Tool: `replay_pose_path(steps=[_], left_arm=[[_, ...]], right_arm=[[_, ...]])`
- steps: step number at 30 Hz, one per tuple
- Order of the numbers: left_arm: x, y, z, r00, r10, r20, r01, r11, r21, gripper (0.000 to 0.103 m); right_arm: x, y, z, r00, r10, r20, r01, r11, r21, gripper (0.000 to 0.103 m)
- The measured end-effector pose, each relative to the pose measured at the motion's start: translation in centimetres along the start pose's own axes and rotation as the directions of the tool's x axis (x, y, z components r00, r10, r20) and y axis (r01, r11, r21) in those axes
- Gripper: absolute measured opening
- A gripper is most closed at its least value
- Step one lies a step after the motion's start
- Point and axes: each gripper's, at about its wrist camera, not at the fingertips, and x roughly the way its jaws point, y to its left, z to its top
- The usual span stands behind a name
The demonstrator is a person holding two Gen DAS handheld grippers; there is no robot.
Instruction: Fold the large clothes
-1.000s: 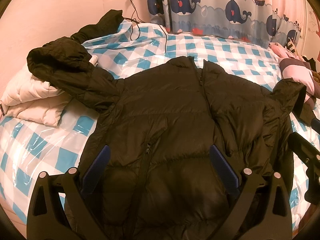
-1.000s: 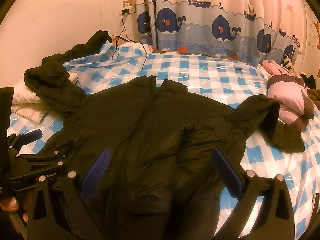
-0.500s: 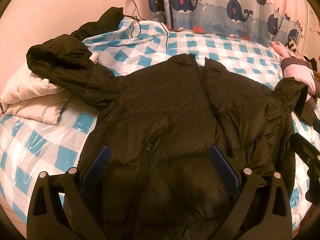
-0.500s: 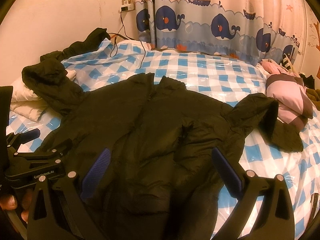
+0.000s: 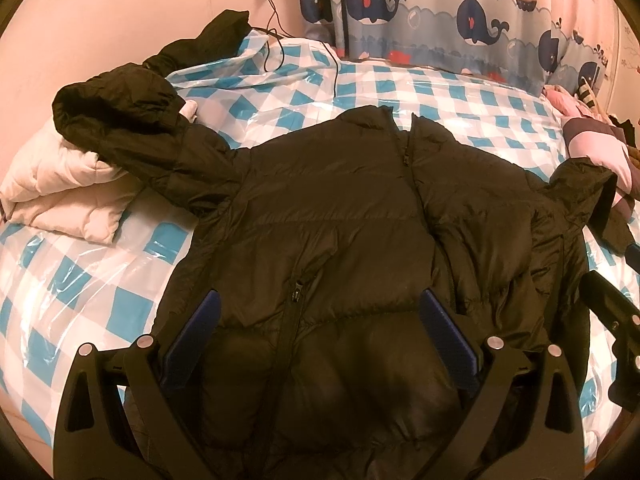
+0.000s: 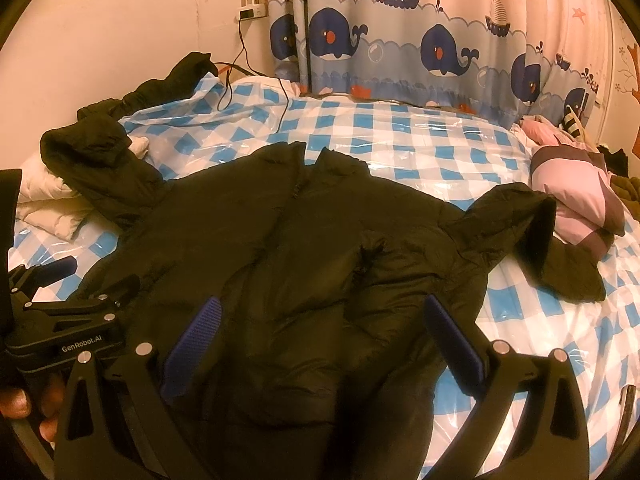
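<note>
I find the black puffer jacket [image 5: 336,240] spread front-up on the bed [image 6: 420,148], zip closed, and judge the fold not yet begun: this is the approach step. My left gripper [image 5: 316,344] hangs over the jacket's hem with jaws spread wide and nothing between them; my right gripper [image 6: 324,344] hangs likewise over the hem on the jacket's other side, jaws parted and empty. The jacket's long axis runs from the hem, nearest me, to the collar, which points toward the whale-print curtain [image 6: 440,48]. One sleeve [image 5: 132,128] reaches out from the jacket onto a folded white quilt [image 5: 64,196]; the other sleeve [image 6: 536,240] reaches out from the jacket's opposite shoulder toward a pink pillow [image 6: 576,196]. In my judgement the next move calls for lowering each gripper to a sleeve or side seam, pinching the slippery padded shell firmly, and bringing the sleeves in across the chest before folding hem to collar.
</note>
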Motion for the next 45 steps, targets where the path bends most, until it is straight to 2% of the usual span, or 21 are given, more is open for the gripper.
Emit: replay_pose_path(steps=[13,20,23,29,33,38,39,42,45], left_arm=[[0.4,-0.2,-0.3,1.0,-0.001,-0.012,0.001,1.0,-0.004,0.095],[1.8,0.2,-1.4,0.993,-0.071,-0.09,0.068,0.997,-0.035,0.095],[1.8,0.6,-1.7,0.993,-0.062,-0.102,0.059,0.998,-0.034,0.095],[1.3,1.2,-2.4,0.99,-0.078,-0.118,0.074,0.997,-0.032,0.095],[2.1,0.6,-3.3,0.984,-0.093,-0.154,0.09,0.996,-0.02,0.095],[3.2,-0.1,-4.2,0.975,-0.106,-0.195,0.104,0.994,-0.024,0.095],[3.4,-0.3,-4.3,0.975,-0.102,-0.199,0.101,0.995,-0.019,0.095],[4.6,-0.6,-5.0,0.973,-0.075,-0.218,0.077,0.997,-0.003,0.095],[6.1,-0.2,-5.7,0.963,-0.087,-0.254,0.083,0.996,-0.028,0.095]], right_arm=[[0.0,0.0,0.0,1.0,-0.001,-0.003,0.001,1.0,0.003,0.097],[-1.2,-1.7,-1.4,1.0,-0.013,0.002,0.013,0.999,-0.033,0.097],[-3.1,-2.7,-3.8,1.0,-0.029,-0.008,0.029,0.998,-0.047,0.097],[-7.4,-2.8,-12.2,0.996,-0.04,-0.075,0.029,0.989,-0.143,0.097],[-8.9,-0.5,-15.9,0.993,-0.102,-0.064,0.077,0.946,-0.314,0.097],[-7.2,3.0,-18.1,0.969,-0.248,0.014,0.221,0.835,-0.504,0.097],[-6.8,3.4,-18.3,0.962,-0.273,0.019,0.241,0.815,-0.527,0.097],[-6.3,4.5,-18.5,0.963,-0.266,0.041,0.244,0.797,-0.552,0.097],[-5.4,4.3,-18.0,0.934,-0.346,0.084,0.336,0.78,-0.527,0.097]])
